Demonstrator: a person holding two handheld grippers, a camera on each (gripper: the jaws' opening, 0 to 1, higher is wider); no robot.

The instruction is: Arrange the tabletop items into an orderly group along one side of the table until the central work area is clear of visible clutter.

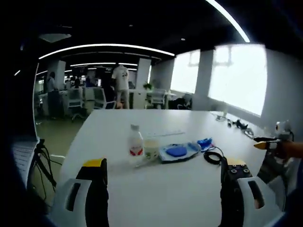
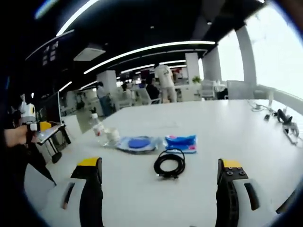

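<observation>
Left gripper view, left gripper spread wide, right gripper spread too, bottle, coiled cable

Items stand in a loose row on the white table — well ahead of both cameras.

- Plastic bottle: clear, white cap, red label, upright.
- Cup: pale, upright, just beside the bottle.
- Pouch: flat, clear wrapping over a round blue item, lying next to the cup.
- Blue packet: flat, pink edge trim, just beside the pouch.
- Black cable: coiled in a loop, lying flat — nearer the cameras than the packet.
</observation>
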